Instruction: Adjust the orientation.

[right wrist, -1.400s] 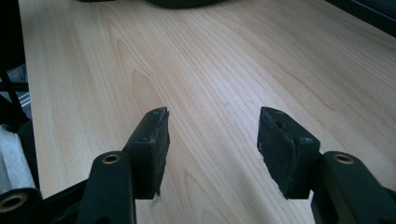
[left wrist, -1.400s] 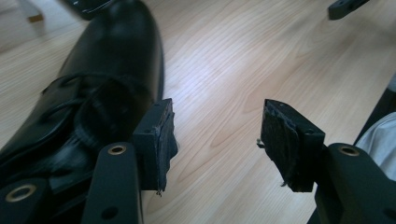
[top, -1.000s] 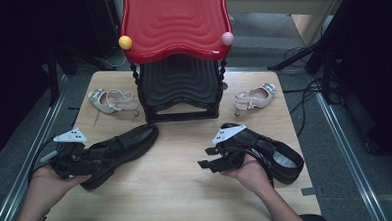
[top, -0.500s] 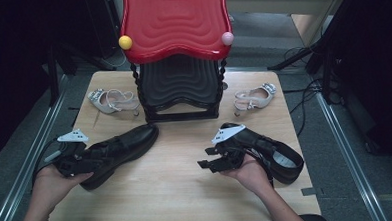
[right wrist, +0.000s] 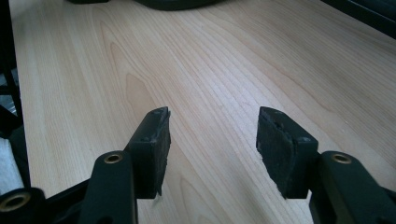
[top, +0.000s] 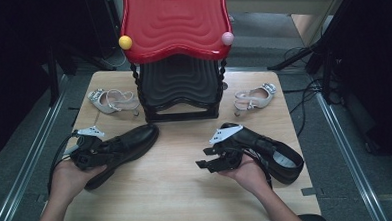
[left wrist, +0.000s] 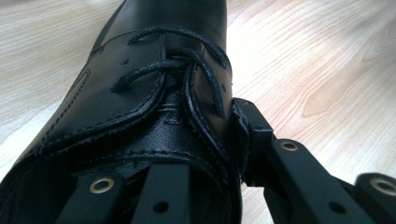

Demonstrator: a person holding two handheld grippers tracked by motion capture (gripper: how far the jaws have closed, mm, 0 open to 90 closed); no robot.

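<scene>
Two black shoes lie on the wooden table (top: 182,176), one at each hand. In the high view the left gripper (top: 93,150) sits at the heel end of the black lace-up shoe (top: 123,146), which lies near the table's left front with its toe pointing toward the black stand (top: 180,88) under the red wavy top (top: 175,21). The left gripper view gives what the high view cannot: one jaw lies inside the shoe's opening and the other presses the outer side beside the laces (left wrist: 187,74), so the jaws, which have just been closing, clamp the shoe's side wall. The right gripper (top: 214,162) rests in the hand just beside the other black shoe (top: 273,154) at the right front. The right gripper view shows its jaws spread apart over bare wood with nothing between them. The high view alone takes in two pale sandals, one to the left (top: 111,100) and one to the right (top: 255,95) of the stand.
</scene>
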